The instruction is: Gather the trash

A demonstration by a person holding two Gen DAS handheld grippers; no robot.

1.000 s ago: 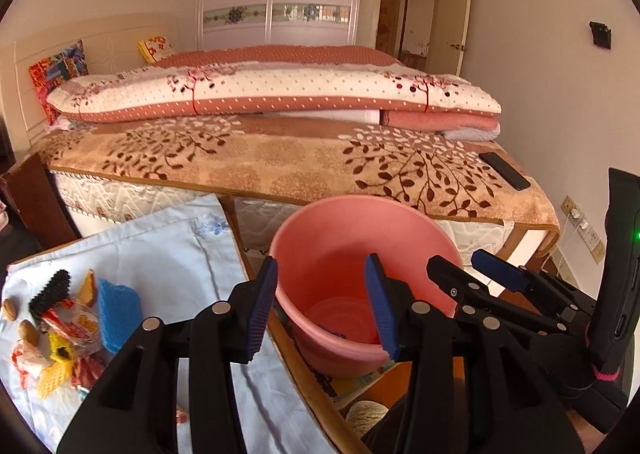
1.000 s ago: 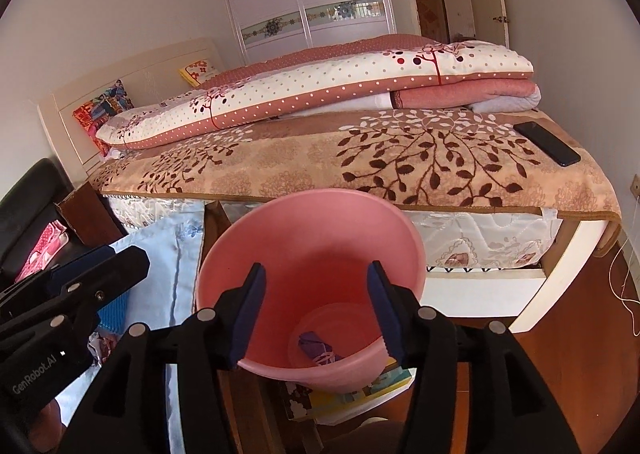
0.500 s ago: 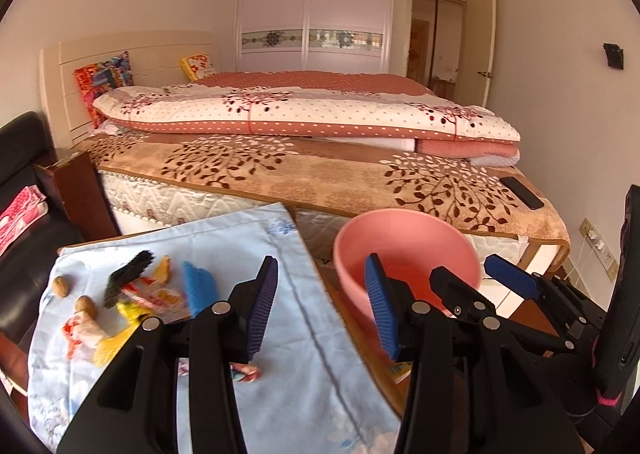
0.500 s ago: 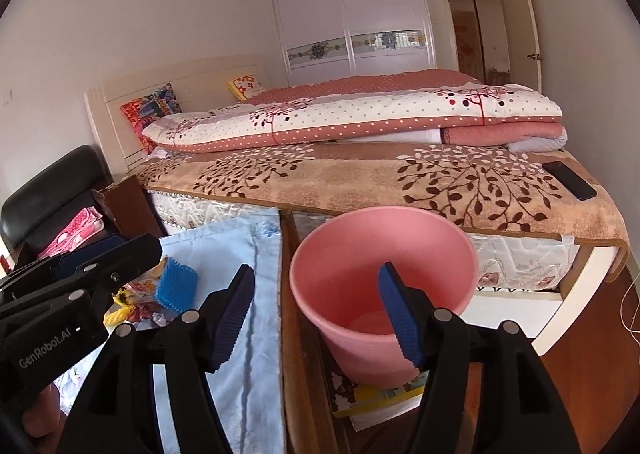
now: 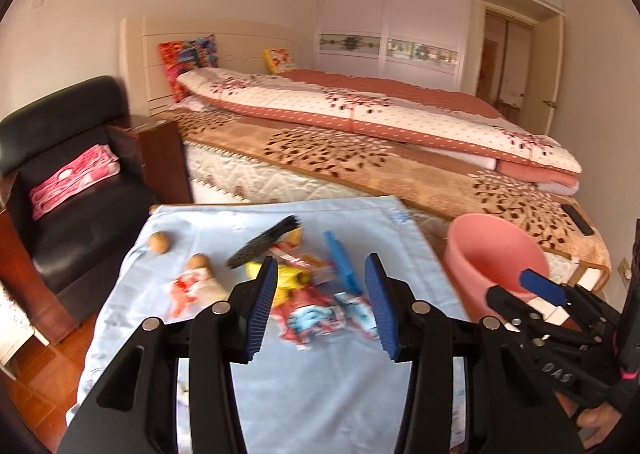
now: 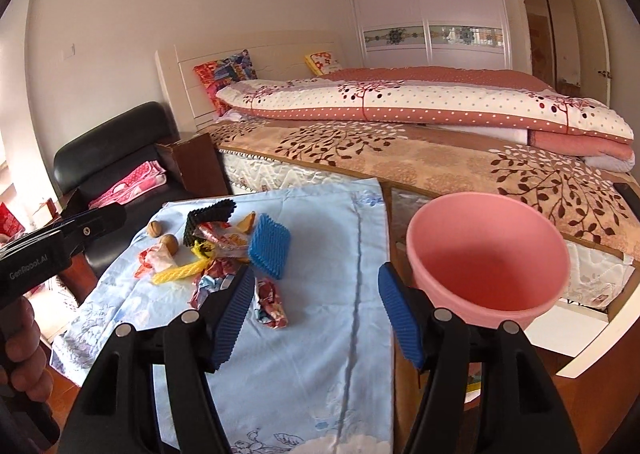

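Left tongs [image 5: 322, 304]: spread wide, blue ribbed pads well apart, nothing between them and nothing touched. They hang above the worktop [image 5: 320, 394], which is covered with a pale blue cloth [image 5: 340, 406]. Seen through the gap between the pads: a crumpled red, white and blue wrapper [image 5: 320, 320], blurred in this view.

Right tongs [image 6: 316, 320]: also released, wide gap, empty. They sit over the right half of the cloth, near the worktop's right edge. The left pad lies close to a crumpled wrapper [image 6: 270, 304] in the picture; contact cannot be judged.

Trash: a loose cluster on the far left part of the cloth.
- blue bristly pad [image 6: 269, 251], tilted on edge, at the right of the cluster
- black ribbed piece [image 6: 209, 219] at the back
- yellow ridged strip [image 6: 180, 272]
- red and white wrappers [image 6: 222, 238], several, crumpled together
- two walnuts [image 6: 162, 236], at the left of the cluster, close to each other

Pink bucket [image 6: 486, 254]: upright, just beside the worktop's right edge, between worktop and bed [image 6: 420, 150]. The visible inner wall is bare; the bottom is not seen from here.

Surroundings: black armchair [image 5: 60, 182] to the left with a pink folded cloth [image 5: 74, 180] on its seat; dark phone [image 5: 576, 218] lying on the bed's brown blanket.
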